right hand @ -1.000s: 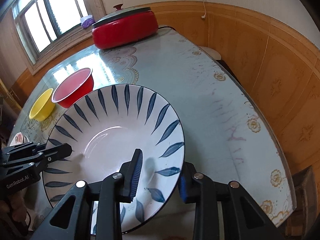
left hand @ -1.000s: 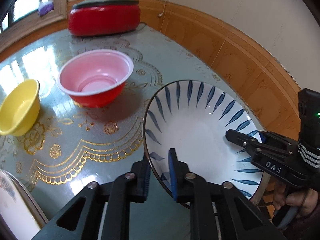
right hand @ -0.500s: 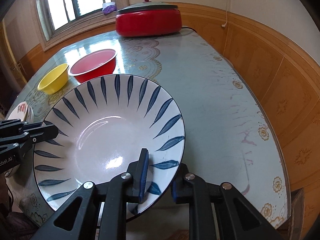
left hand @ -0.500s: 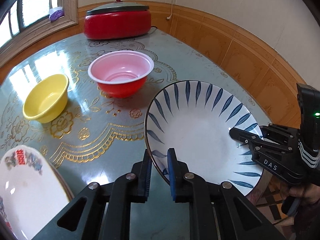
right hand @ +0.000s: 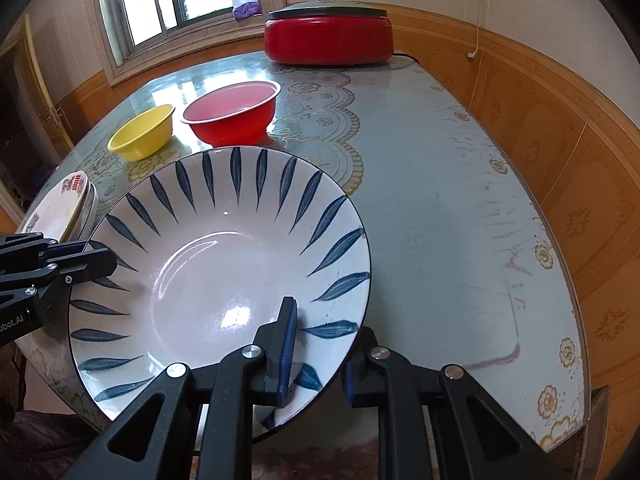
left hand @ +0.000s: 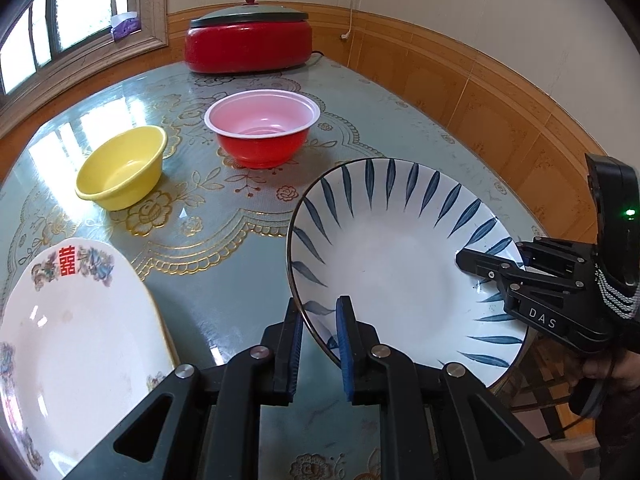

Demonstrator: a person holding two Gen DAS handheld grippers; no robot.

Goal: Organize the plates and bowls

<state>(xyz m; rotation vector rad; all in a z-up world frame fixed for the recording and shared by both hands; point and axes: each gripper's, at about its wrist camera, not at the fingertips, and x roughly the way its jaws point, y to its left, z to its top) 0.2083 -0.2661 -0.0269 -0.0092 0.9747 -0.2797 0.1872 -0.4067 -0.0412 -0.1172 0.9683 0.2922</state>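
Shiny green counter (left hand: 224, 280) holds bowls beyond both grippers. Left hand-held gripper (left hand: 318, 344) and right hand-held gripper (right hand: 316, 354) each pinch the rim of one big striped bowl (right hand: 224, 264), held up between them. It looks heavy, hard, slippery and breakable, so opposite rims are best.

The blue-leaf plate (right hand: 224, 264), white with dark blue leaf strokes round its rim, is up off the table (right hand: 440, 208), tilted. Beyond it sits the red bowl (left hand: 262, 134), upright, pale pink inside. Just left of the red bowl, the smaller yellow bowl (left hand: 122, 168), also upright. Nearer than the yellow bowl and left of the leaf plate, a white floral plate (left hand: 76, 340) tops a stack.
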